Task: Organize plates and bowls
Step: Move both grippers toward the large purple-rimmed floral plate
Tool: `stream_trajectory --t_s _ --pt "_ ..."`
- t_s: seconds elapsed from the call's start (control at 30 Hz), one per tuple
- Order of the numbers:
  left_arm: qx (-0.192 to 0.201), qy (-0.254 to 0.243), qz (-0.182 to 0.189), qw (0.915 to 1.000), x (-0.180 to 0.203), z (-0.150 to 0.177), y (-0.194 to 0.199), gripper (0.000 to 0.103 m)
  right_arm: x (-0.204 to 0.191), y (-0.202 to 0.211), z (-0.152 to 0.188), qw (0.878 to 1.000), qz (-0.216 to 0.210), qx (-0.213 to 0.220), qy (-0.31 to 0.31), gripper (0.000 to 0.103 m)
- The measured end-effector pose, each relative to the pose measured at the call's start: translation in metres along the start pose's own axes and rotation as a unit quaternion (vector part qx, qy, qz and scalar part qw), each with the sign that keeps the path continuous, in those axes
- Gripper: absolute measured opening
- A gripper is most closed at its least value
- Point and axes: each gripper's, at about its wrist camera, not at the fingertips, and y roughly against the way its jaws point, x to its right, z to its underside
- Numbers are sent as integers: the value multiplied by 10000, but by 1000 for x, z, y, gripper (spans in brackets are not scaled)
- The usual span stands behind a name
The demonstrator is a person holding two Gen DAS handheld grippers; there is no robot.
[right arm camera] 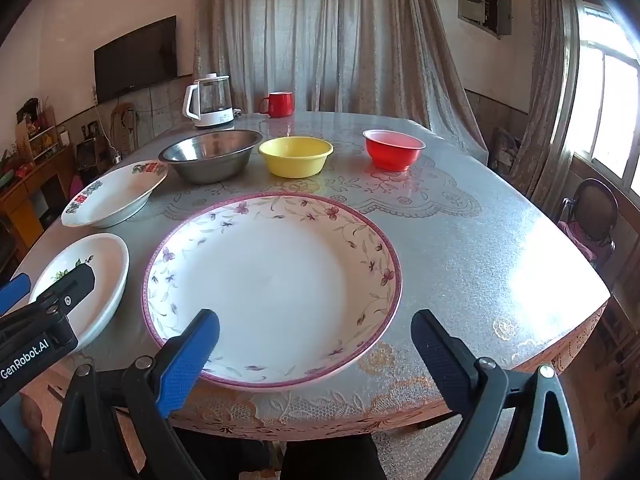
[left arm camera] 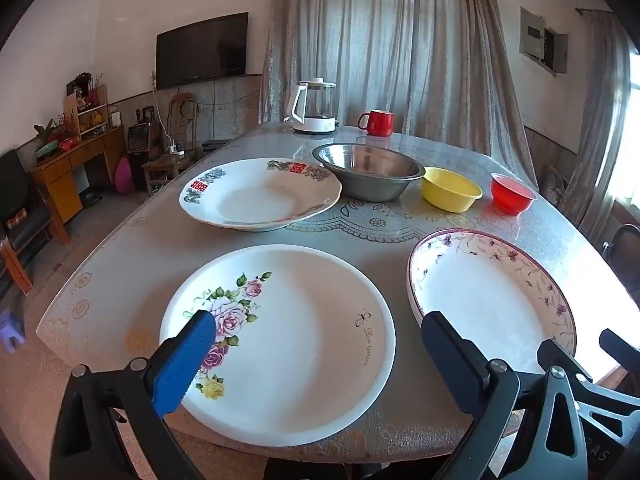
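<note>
Left wrist view: left gripper [left arm camera: 318, 354] spread wide over rose plate [left arm camera: 280, 340] at six o'clock, right gripper [right arm camera: 315, 342] equally agape, holding nothing, above vine-rimmed plate [right arm camera: 276, 284], steel bowl [right arm camera: 210, 158] at eleven o'clock; likely risk, glazed rim slipping off glossy table cover [right arm camera: 480, 240] edge.

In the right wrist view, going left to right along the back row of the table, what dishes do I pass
Steel bowl → yellow bowl → red bowl. Behind them, also left to right, stand the kettle and the red mug.
</note>
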Motion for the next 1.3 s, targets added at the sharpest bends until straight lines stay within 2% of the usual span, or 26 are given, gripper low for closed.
stream_trajectory --t_s 0.17,0.33,0.4,0.67,1.3 --pt "26 -100 -13 9999 1 8 -3 103 0 -4 1 10000 -12 15 -63 99" --pt "-133 -220 -103 9996 6 4 -6 103 -6 -7 4 9999 -60 20 -139 99" --pt "-199 -235 -123 9995 8 3 -8 103 5 -9 1 9998 -146 -71 -141 99" --pt "-217 -377 -124 9990 14 3 -8 103 5 -11 2 9997 -207 -61 -149 99" --pt "-327 -468 -121 9983 21 4 -13 103 11 -15 3 9991 -302 -80 -269 99"
